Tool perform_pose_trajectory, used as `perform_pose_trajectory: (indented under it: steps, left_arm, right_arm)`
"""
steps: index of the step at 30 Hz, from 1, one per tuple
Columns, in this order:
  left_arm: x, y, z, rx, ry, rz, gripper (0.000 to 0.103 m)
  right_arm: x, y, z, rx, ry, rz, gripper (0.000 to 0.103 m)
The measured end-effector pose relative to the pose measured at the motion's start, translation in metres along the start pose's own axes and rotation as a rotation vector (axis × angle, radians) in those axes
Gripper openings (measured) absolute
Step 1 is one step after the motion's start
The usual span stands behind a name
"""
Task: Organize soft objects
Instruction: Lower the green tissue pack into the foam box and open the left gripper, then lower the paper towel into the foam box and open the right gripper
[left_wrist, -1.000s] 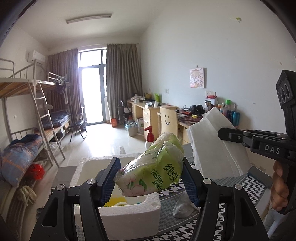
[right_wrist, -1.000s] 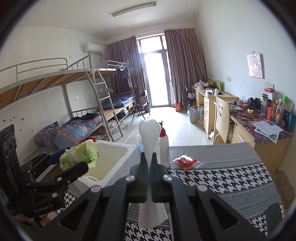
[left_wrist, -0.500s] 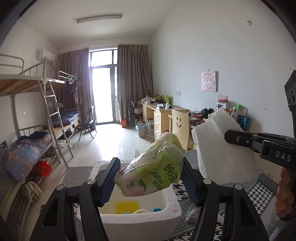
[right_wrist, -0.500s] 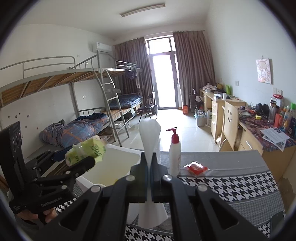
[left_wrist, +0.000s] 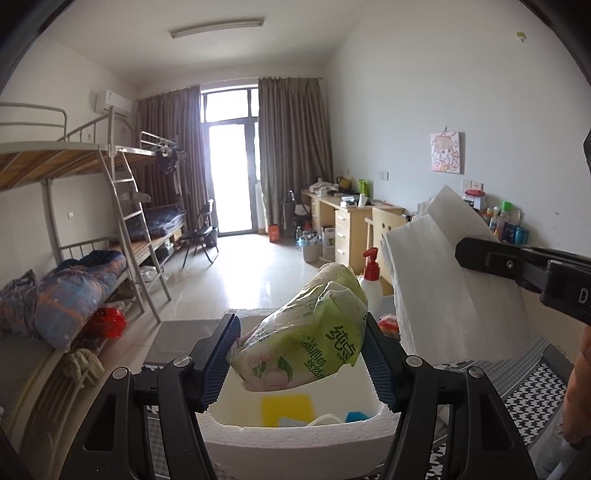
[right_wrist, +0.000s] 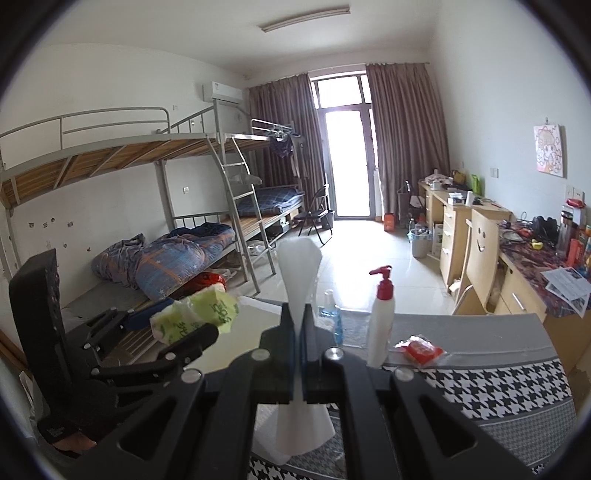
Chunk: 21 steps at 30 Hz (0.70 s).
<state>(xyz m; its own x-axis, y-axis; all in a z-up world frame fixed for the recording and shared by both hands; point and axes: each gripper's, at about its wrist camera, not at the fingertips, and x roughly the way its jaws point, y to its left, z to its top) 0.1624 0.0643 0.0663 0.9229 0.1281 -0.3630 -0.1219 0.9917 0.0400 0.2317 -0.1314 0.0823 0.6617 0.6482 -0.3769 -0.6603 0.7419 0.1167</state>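
My left gripper (left_wrist: 301, 350) is shut on a green tissue pack (left_wrist: 306, 343) and holds it above a white foam box (left_wrist: 295, 439). The box holds a yellow sponge (left_wrist: 286, 408) and a blue one (left_wrist: 356, 416). My right gripper (right_wrist: 300, 354) is shut on a folded white paper towel (right_wrist: 300, 273), held upright over the table. That towel shows in the left wrist view (left_wrist: 450, 280) to the right of the pack. The left gripper with the pack shows in the right wrist view (right_wrist: 195, 317) at lower left.
A white pump bottle with a red top (right_wrist: 382, 325), a small blue bottle (right_wrist: 330, 321) and a red packet (right_wrist: 419, 350) stand on the houndstooth tablecloth (right_wrist: 498, 391). Bunk beds (right_wrist: 147, 206) line the left wall and desks (right_wrist: 465, 221) the right.
Both grippers have risen and tilted down slightly over the table. The foam box's inside with its sponges has come further into the left wrist view. Both grips are unchanged.
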Motion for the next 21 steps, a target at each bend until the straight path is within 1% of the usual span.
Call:
perform_pose_trajectory:
  steps: [8,11,15,19,21]
  left_arm:
    - [0.015,0.006,-0.005,-0.017,0.041,-0.011,0.068]
    - [0.023,0.012,-0.01,-0.028,0.066,-0.023,0.076]
    - [0.022,0.018,-0.012,-0.04,0.056,-0.009,0.093]
    - [0.017,0.022,-0.008,-0.052,0.038,0.003,0.095]
    - [0.014,0.026,-0.007,-0.054,0.027,0.02,0.1]
  right_arm:
    - [0.007,0.006,0.005,-0.014,0.006,0.017,0.005]
    - [0.01,0.01,0.005,-0.013,0.011,0.017,0.005]
    - [0.012,0.012,0.004,-0.019,0.016,0.008,0.005]
    - [0.015,0.015,0.005,-0.024,0.021,0.003,0.005]
    - [0.016,0.016,0.006,-0.026,0.025,0.008,0.005]
